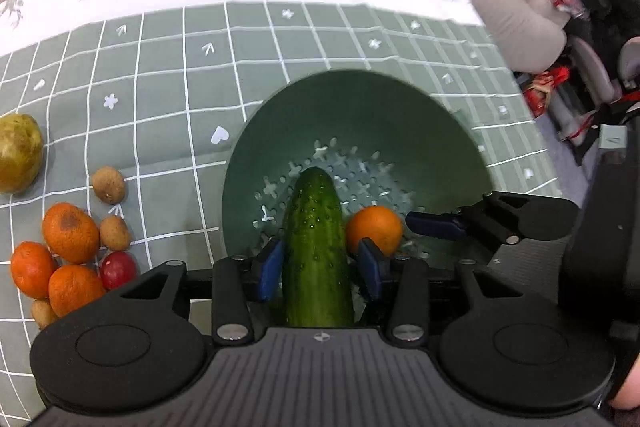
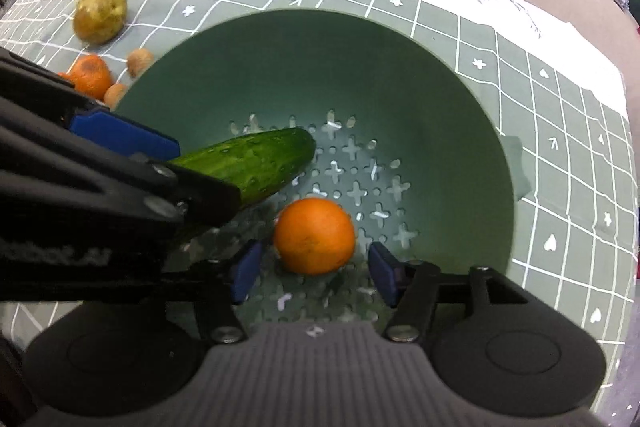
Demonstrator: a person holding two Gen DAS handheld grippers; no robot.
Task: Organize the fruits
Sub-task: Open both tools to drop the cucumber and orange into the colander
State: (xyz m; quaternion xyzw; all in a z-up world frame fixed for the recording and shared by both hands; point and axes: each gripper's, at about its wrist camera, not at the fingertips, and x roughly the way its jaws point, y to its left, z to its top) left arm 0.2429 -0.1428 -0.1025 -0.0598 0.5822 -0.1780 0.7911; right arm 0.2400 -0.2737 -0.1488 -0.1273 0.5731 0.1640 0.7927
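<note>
Inside the green colander (image 2: 460, 99), the cucumber (image 2: 256, 163) hangs with its tip low over the perforated floor, pinched between the blue pads of the left gripper (image 1: 320, 263), jaws closed snug on its bumpy, glossy skin. Right beside it a mandarin (image 2: 315, 241) sits on the floor of the colander, and the right gripper (image 2: 316, 271) hovers around it, jaws spread wide, pads clear of the fruit on both sides. Risk here, I'd say: that long, waxy cucumber could pivot in the grip or land on the round mandarin and send it rolling. The two grippers are crowded close, so a bump looks possible. Out on the checked tablecloth (image 1: 168, 67), more dimpled mandarins (image 1: 70, 233), small tan longans (image 1: 108, 185), a red fruit (image 1: 118, 269) and a mottled pear (image 1: 18, 151) wait.
</note>
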